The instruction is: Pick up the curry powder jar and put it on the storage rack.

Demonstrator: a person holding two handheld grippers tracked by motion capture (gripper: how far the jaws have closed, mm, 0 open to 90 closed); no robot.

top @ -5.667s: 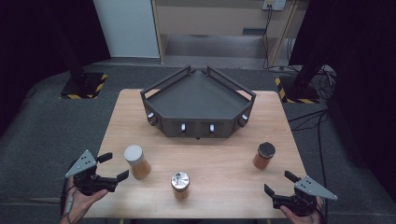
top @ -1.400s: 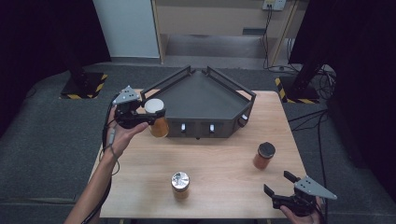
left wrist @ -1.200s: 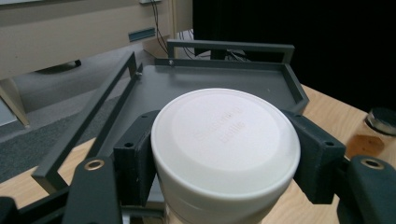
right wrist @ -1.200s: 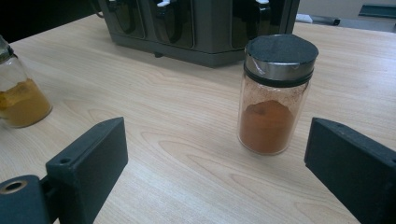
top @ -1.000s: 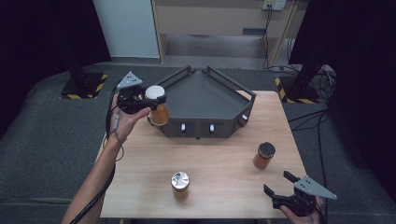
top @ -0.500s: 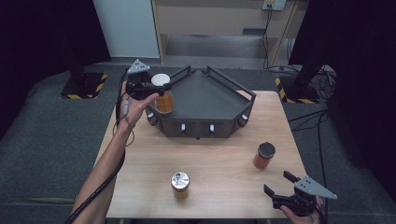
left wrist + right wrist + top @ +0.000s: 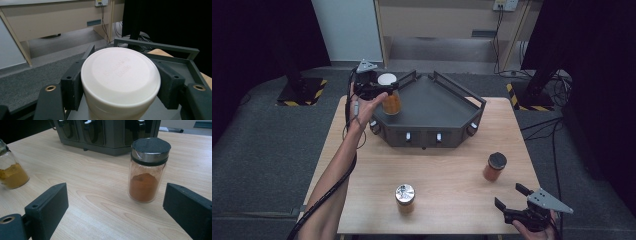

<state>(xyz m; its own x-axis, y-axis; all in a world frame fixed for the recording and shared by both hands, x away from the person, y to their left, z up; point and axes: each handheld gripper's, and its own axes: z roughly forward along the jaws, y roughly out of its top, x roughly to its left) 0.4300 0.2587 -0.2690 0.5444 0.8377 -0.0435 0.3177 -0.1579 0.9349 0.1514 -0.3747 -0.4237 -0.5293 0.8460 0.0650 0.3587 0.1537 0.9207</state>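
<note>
Left gripper (image 7: 379, 90) clamped on white-lid jar (image 7: 390, 95) of orange powder, held over left corner of dark tray (image 7: 437, 107) at table's far side. In left gripper view, both pads press jar (image 7: 120, 82) just under lid. Silver-lid jar (image 7: 405, 197) stands on table (image 7: 447, 170) near front, black-lid jar (image 7: 495, 166) to right. Right gripper (image 7: 517, 207) at front right corner, jaws apart, empty; black-lid jar (image 7: 148, 170) stands beyond them.
</note>
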